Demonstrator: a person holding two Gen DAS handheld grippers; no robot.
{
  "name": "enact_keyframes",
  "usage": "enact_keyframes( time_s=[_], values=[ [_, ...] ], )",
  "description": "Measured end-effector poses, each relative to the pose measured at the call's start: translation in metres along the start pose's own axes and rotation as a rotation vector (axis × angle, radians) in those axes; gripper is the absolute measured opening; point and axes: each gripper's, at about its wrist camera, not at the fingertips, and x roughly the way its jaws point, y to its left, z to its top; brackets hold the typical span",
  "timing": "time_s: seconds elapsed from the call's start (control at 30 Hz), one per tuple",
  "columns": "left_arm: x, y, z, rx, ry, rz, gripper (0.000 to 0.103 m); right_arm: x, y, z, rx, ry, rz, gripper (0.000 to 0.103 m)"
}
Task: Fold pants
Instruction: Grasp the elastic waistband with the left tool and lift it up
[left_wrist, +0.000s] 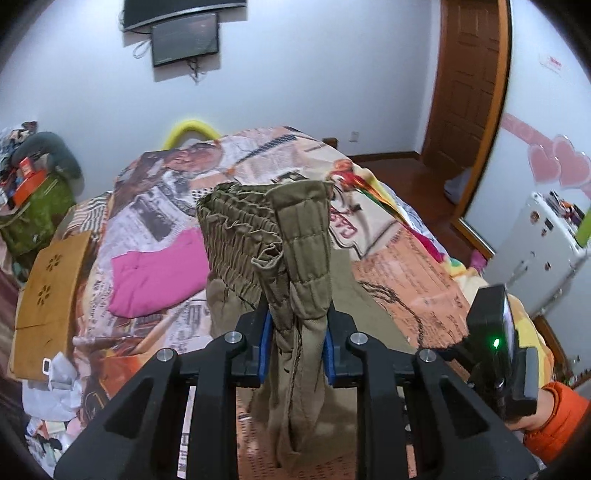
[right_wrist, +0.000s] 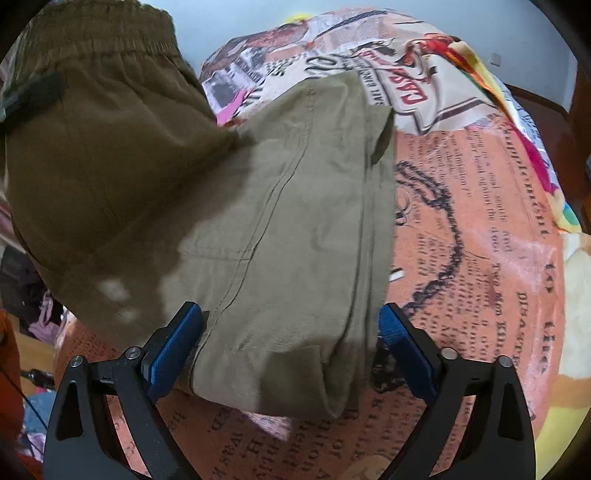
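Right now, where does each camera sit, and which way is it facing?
Left wrist: on the left claw, looking across the bed toward the wall and door; the claw is shut on the raised pants, and the other claw with an orange sleeve shows at right.
Right wrist: on the right claw, looking down at the pants lying on the bed; its fingers are open around them.
Shared: the pants and the bed.

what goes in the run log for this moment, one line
left tool shut on pants waistband, lifted | right tool open, straddling pants leg | bedspread underneath
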Motion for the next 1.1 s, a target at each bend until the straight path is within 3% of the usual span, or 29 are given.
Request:
enact_keyframes(
  time_s=[0.2, 0.33, 0.53, 0.83, 1.1],
  values=[
    [0.011, -0.009, 0.000, 0.009, 0.033, -0.035, 0.022, -0.034, -0.025, -0.002, 0.041, -0.077, -0.036, 0.093],
    [0.014, -0.013, 0.001, -0.001, 0.045, -0.056, 0.022, -0.033, -0.040, -0.014, 0.054, -0.046, -0.075, 0.093],
    [0.015, -0.032, -0.003, 0.065, 0.040, -0.062, 0.022, -0.019, -0.050, -0.024, 0.069, -0.002, -0.044, 0.093],
    [0.036, -0.048, -0.009, 0.061, 0.128, -0.161, 0.021, -0.019, -0.054, -0.025, 0.088, -0.008, -0.029, 0.093],
    [0.046, -0.061, -0.016, 0.104, 0.191, -0.187, 0.021, -0.018, -0.053, -0.024, 0.084, -0.006, -0.030, 0.093]
  ],
)
